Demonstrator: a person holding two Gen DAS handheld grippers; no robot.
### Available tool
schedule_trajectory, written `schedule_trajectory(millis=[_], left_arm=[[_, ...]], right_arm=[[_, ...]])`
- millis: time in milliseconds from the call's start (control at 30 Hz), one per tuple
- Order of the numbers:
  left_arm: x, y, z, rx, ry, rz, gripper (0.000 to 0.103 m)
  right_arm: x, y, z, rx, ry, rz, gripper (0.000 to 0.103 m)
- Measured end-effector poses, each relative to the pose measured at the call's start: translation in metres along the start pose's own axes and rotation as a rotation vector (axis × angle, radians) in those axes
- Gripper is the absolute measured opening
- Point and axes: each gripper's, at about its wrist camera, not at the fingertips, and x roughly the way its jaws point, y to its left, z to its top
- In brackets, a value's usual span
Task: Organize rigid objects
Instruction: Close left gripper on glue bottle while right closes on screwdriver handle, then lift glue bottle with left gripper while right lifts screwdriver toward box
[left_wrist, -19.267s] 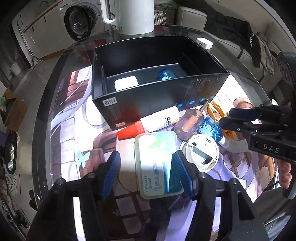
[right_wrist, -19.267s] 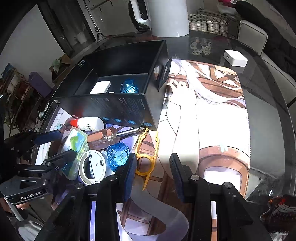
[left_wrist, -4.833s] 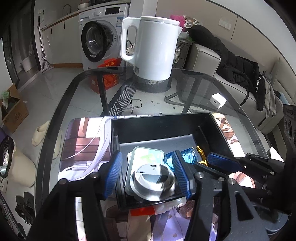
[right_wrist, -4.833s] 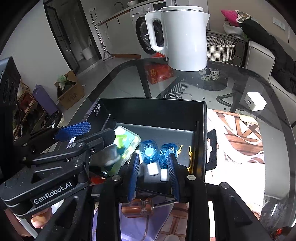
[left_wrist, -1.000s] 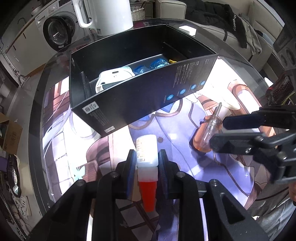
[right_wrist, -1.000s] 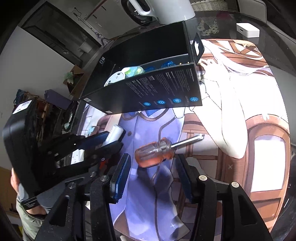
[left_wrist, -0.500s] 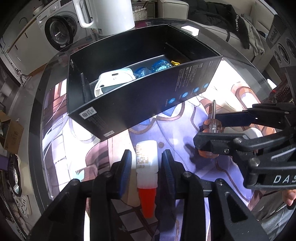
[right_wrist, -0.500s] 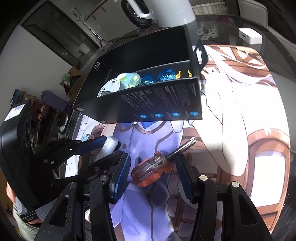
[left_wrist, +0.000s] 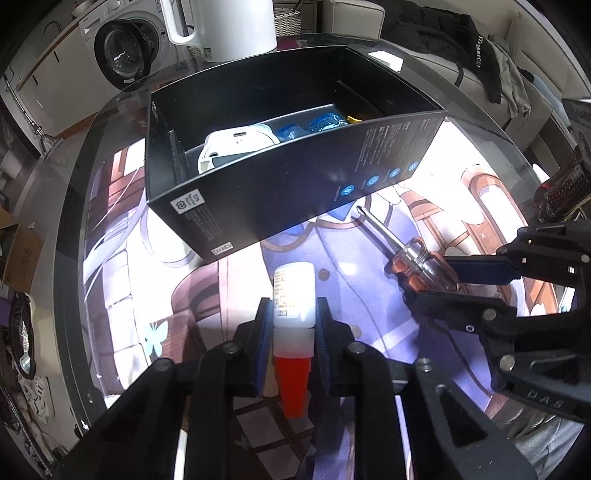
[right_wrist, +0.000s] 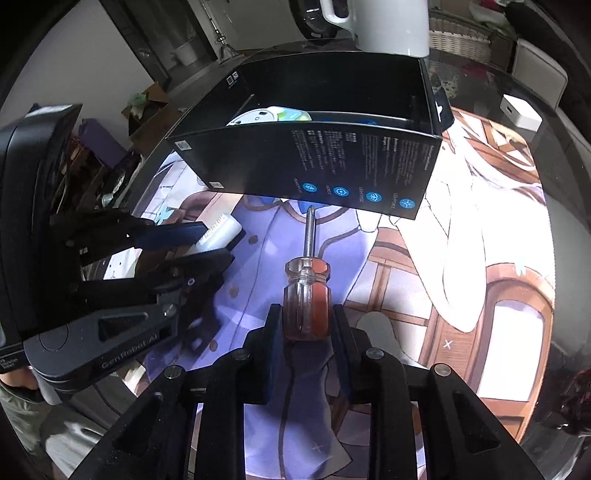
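The left gripper (left_wrist: 291, 326), marked "GenRobot.AI", is closed on the white plastic bottle with a red conical cap (left_wrist: 293, 314); its pads clamp the bottle's body, cap end toward the camera. The right gripper (right_wrist: 306, 325), marked "DAS", is closed on the screwdriver with a clear orange handle (right_wrist: 306, 306); its steel shaft points toward the open black cardboard box (left_wrist: 295, 184). Both items are just in front of the box, above the printed illustrated mat (left_wrist: 351, 295). The box wall carries four round blue icons and small white text, unreadable. Inside the box lie a round white device (left_wrist: 236, 144) and blue faceted pieces (left_wrist: 325, 120).
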Motion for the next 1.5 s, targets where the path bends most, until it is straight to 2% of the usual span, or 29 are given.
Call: schedule_trajectory(millis=[200,400,700,833,1100,1367,1500], left_arm=[[-0.001,-0.001,0.0,0.003,0.0,0.0,0.02],[-0.014,0.002,-0.002,-0.002,-0.038,-0.009,0.019],[-0.048,0.003,-0.004,0.016,-0.161,-0.002,0.019],[-0.062,0.004,-0.003,0.017,-0.225,0.002,0.019],[-0.071,0.001,0.002,0.011,-0.267,-0.007,0.019],[-0.085,0.002,0.002,0.001,-0.332,-0.006,0.019],[-0.078,0.0,0.002,0.001,-0.312,-0.001,0.019]], right_arm=[[0.001,0.005,-0.002,-0.027,-0.009,-0.016,0.025],[-0.004,0.007,0.0,-0.031,-0.022,0.0,0.025],[-0.037,0.02,-0.002,-0.075,-0.159,-0.013,0.025],[-0.046,0.024,-0.002,-0.083,-0.189,-0.012,0.025],[-0.066,0.028,-0.006,-0.073,-0.272,0.0,0.025],[-0.072,0.03,-0.006,-0.081,-0.304,-0.003,0.025],[-0.064,0.031,-0.005,-0.081,-0.289,-0.001,0.024]])
